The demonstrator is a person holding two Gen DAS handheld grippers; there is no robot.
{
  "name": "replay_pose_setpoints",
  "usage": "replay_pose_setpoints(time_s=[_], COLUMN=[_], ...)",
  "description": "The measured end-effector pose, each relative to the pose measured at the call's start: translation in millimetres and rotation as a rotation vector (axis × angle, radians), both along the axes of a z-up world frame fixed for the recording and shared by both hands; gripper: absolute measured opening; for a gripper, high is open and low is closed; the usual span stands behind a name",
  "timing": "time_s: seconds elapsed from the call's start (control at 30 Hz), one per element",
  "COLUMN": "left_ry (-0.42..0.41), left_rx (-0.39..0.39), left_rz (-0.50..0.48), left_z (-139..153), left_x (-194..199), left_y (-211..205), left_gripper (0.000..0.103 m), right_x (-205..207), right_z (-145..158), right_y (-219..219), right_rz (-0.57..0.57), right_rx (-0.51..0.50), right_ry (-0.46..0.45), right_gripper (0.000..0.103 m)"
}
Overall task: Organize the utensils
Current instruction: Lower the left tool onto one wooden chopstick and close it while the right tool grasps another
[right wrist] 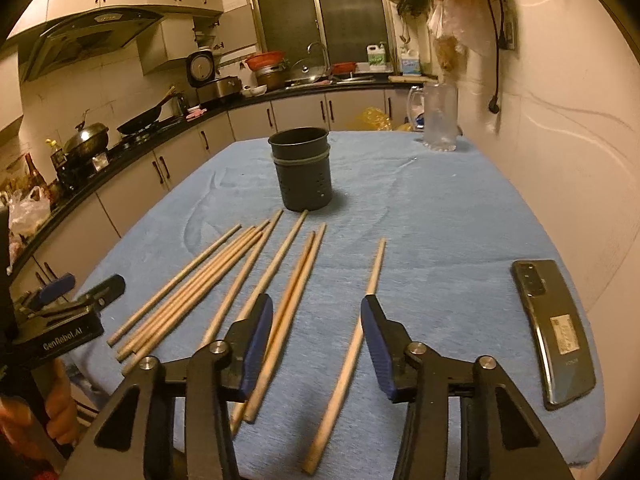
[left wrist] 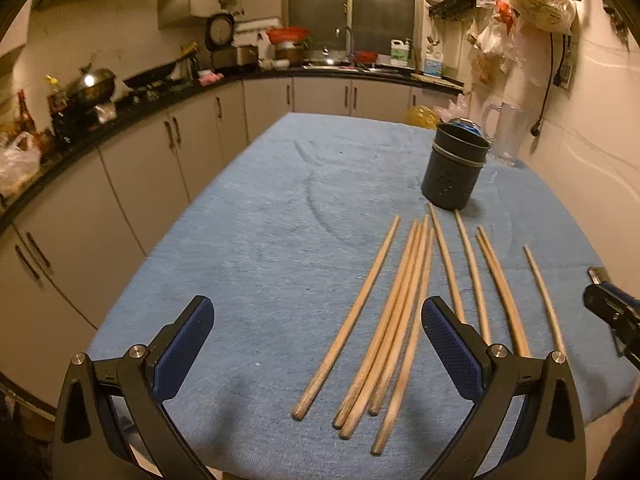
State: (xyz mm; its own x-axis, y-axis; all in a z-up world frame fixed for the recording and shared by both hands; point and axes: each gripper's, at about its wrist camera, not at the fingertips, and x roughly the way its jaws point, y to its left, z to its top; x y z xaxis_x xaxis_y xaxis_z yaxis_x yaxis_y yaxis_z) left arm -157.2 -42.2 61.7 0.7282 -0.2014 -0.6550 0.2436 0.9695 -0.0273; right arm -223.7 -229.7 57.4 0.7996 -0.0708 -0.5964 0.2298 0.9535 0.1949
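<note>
1. Here, low over a blue towel (left wrist: 280, 200): left gripper (left wrist: 318, 340) spread wide, nothing between the blue pads, hovering clear of the cloth.
2. Just ahead and slightly right of those pads: a fan of wooden chopsticks (left wrist: 396, 320), lying flat, tips pointing away toward a dark holder (left wrist: 454, 168).
3. Behind the left gripper's right finger (left wrist: 452, 348): lower ends of two or three sticks hidden, so exact count hard to settle.
4. Over on the right: right gripper (right wrist: 316, 344) partly open, pads apart, gripping nothing.
5. Between and below its fingers: a pair of chopsticks (right wrist: 296, 300) slipping under the left pad, and a lone chopstick (right wrist: 348, 360) running under the right pad (right wrist: 378, 340); contact with either pad not clear, no pinch visible.
6. Straight ahead of the right gripper, beyond the stick tips: the dark holder (right wrist: 300, 176) again, upright, rim open, small holes in its side, inside too dark to read.
7. Far ahead and right: a clear jug (right wrist: 438, 116), somewhat blurred.
8. Right of the right gripper, well apart: a phone (right wrist: 554, 332) lying back-up on the towel.
9. At the left edge of the right view: the other gripper's body, and a person's hand (right wrist: 60, 412) on its handle, mostly cut off by the frame.
10. Background counter, pans and hanging bags: dim, smeared, not worth calling.
</note>
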Motion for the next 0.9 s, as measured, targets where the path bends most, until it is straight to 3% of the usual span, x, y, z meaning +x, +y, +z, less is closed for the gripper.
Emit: replay_pose_setpoints(time_s=[0.13,0.43,0.7,0.8,0.9], left_ry=[0.041,0.17,0.327,0.37,0.373], left_rx=[0.001,0.015,0.064,0.061,0.109], left_rz=[-0.052,-0.206,-0.3,-0.328,-0.324], left_z=[3,7,-21,-27,-36], left_x=[18,61,112,126,135], left_y=[-2,-20,-58,-69,-82], left_gripper=[0.097,0.075,0.047,0.045,0.039], right_x=[12,46,105,122,136], right_z=[4,19,13,6,-1], right_y=[-5,-21,-35,-38,-40], right_rz=[0.037,0.108,0.127,0.111,0.092], right_rx=[0.064,0.171,0.289,0.315,0.326], right_ry=[0.028,0.102,0.213,0.239,0.263], right_gripper=[0.04,0.038,0.026,0.022,0.022])
